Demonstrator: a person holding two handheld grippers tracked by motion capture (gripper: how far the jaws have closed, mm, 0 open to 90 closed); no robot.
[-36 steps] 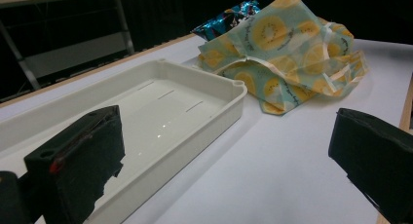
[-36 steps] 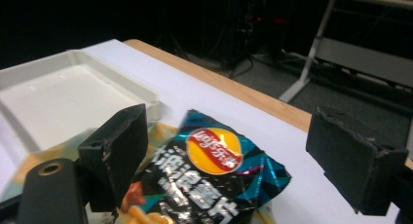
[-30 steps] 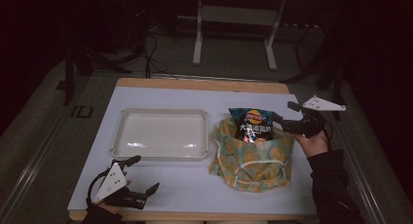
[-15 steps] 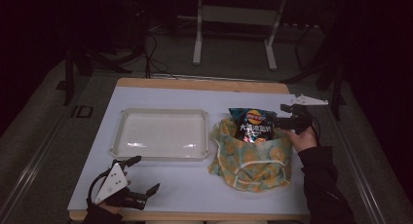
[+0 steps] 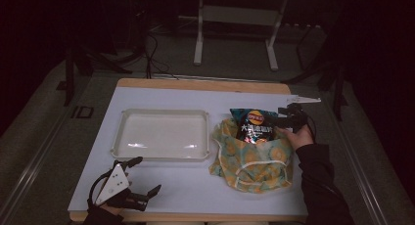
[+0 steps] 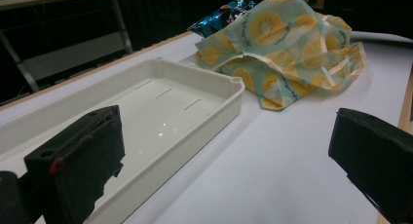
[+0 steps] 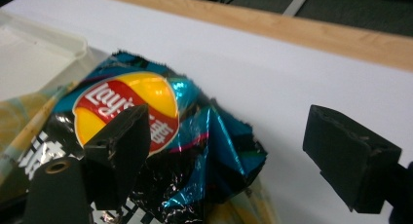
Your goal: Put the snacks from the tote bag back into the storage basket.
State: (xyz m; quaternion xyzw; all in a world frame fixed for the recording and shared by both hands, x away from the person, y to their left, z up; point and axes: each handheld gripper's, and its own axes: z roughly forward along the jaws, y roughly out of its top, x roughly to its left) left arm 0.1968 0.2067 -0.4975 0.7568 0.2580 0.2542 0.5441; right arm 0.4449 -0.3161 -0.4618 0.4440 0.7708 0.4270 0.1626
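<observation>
A dark blue Lay's chip bag (image 5: 254,124) sticks out of the top of a yellow-and-teal fruit-print cloth bag (image 5: 252,159) on the right of the white table. My right gripper (image 5: 281,119) hovers at the chip bag's right edge, open. In the right gripper view its left jaw overlaps the chip bag (image 7: 160,136) and its right jaw stands over bare table. My left gripper (image 5: 147,175) rests open at the front left, holding nothing. It faces the white tray (image 6: 160,107), with the cloth bag (image 6: 287,44) beyond.
The empty white tray (image 5: 164,134) lies left of the cloth bag, almost touching it. The table's wooden far edge (image 5: 205,84) runs behind. Beyond it, stands and cables sit on a dark floor.
My right gripper has moved left and slightly away from me, closing in on the chip bag's top right edge. The left gripper has stayed put.
</observation>
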